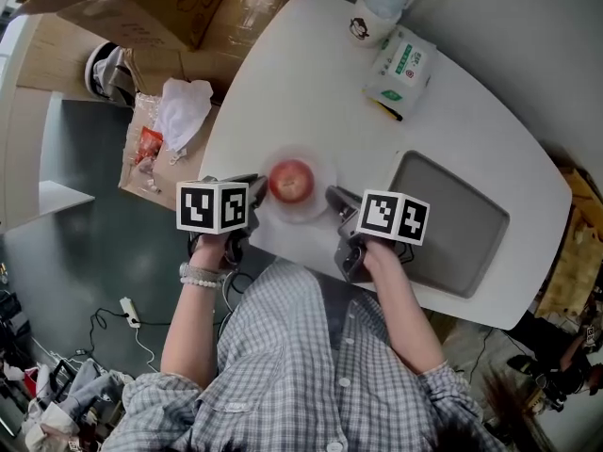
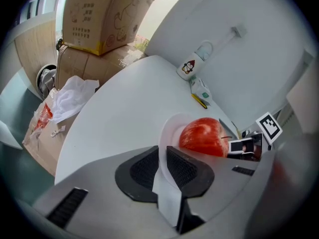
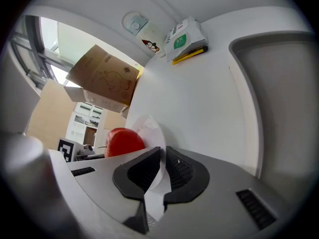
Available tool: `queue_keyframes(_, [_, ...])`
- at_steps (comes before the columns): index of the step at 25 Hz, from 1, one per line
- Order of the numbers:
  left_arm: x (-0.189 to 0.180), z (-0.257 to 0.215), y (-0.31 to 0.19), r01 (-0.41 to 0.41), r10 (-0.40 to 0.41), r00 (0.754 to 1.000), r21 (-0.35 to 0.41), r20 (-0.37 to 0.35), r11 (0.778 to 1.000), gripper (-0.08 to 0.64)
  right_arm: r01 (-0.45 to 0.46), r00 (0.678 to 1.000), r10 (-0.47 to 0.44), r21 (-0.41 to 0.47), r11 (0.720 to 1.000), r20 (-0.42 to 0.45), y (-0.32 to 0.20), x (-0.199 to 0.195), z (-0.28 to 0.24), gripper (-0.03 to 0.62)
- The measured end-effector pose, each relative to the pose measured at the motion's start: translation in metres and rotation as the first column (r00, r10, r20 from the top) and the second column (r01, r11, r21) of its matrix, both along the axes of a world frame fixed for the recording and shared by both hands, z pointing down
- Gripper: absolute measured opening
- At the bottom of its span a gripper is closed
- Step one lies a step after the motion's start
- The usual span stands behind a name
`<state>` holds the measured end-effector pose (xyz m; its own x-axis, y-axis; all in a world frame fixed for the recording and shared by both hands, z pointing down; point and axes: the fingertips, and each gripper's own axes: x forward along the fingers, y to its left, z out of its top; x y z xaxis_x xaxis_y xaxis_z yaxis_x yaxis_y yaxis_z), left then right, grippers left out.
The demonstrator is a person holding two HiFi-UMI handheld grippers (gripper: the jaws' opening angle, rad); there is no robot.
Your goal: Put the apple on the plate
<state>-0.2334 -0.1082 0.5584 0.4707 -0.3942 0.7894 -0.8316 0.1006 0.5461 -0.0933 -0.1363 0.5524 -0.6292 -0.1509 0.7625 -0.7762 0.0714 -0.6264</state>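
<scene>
A red apple lies on a small white plate near the front edge of the white table. My left gripper is shut on the plate's left rim, and in the left gripper view the thin rim is pinched between the black pads, with the apple just beyond. My right gripper is shut on the opposite rim; in the right gripper view the rim runs between the pads, next to the apple. Whether the plate rests on the table or hangs clear of it, I cannot tell.
A grey tray lies to the right of the plate. At the far end stand a white mug and a tissue pack. Cardboard boxes and a bag of litter sit on the floor left of the table.
</scene>
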Motion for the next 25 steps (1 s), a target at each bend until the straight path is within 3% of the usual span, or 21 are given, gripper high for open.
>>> queue_keyframes(14, [0.033,-0.041,-0.019,-0.067,0.066,0.997,0.045,0.028,0.997,0.055,-0.089,0.993,0.089,-0.006,0.996,0.079,-0.008,0.035,-0.035,0.046])
queue_keyframes(25, [0.112,-0.070,-0.035,-0.140,0.142,0.990,0.084,-0.020,0.987,0.052,-0.208,0.975,0.205,0.022,0.978,0.089,-0.010,0.115,-0.061,0.046])
